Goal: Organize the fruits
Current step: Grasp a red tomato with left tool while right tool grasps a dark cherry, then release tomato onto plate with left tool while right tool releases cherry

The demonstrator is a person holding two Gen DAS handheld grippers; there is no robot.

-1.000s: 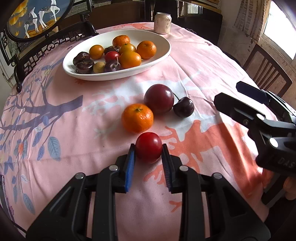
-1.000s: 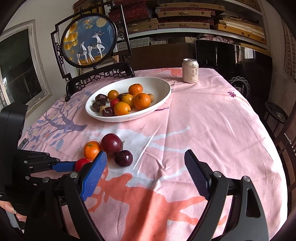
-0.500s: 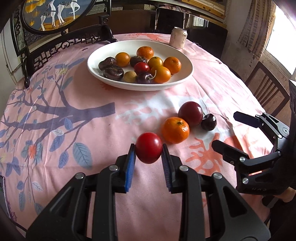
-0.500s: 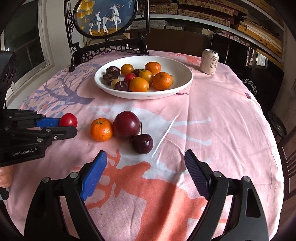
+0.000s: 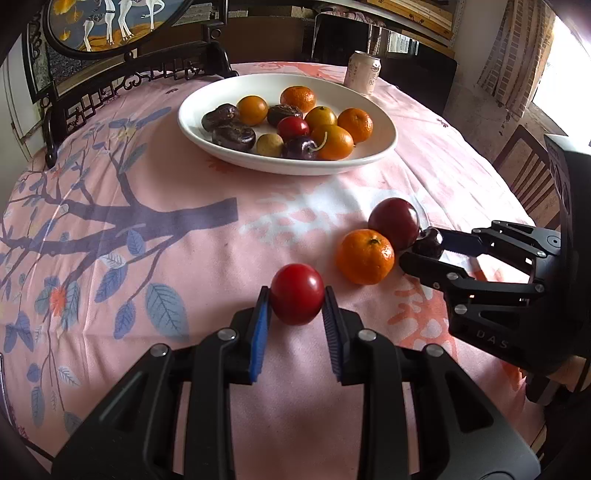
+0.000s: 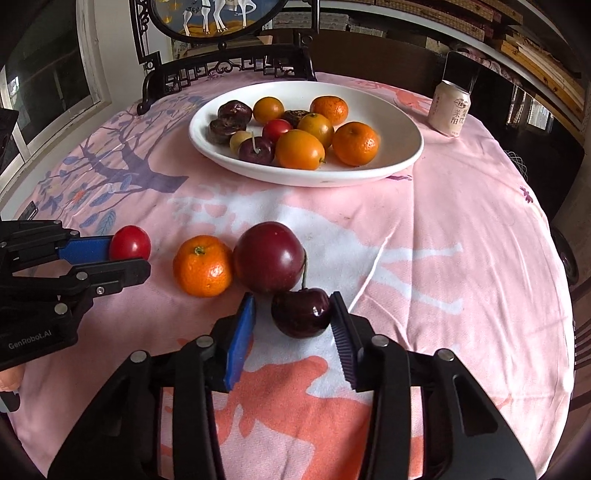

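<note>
Round table under a pink tablecloth (image 6: 461, 229) with tree and leaf print, its curved rim dropping away on the right by a dark chair (image 5: 528, 177) and on the left by a window. At the far edge stand a carved dark frame with a deer picture (image 6: 221, 14) and a pale drink can (image 6: 450, 110).

White oval bowl (image 5: 384, 147) sits far-centre, already holding oranges, dark plums and a small red fruit. Bare cloth lies between the bowl and the loose fruit, and more on the right side toward the table rim (plenty of room there).

Left gripper (image 5: 297, 314) is clamped on a small red tomato (image 5: 297, 299), both blue pads pressing its sides; from the right wrist view it sits clear of the cloth at the left.

Loose group near centre: mandarin (image 6: 203, 266) touching a big red plum (image 6: 269, 256), dark cherry (image 6: 301, 312) just in front of the plum, stem up against it.

Right gripper (image 6: 295, 317) straddles the cherry, jaws having just been closing; the right pad touches it, a gap remains at the blue left pad, so no full grip. Cherry rests on the cloth.
</note>
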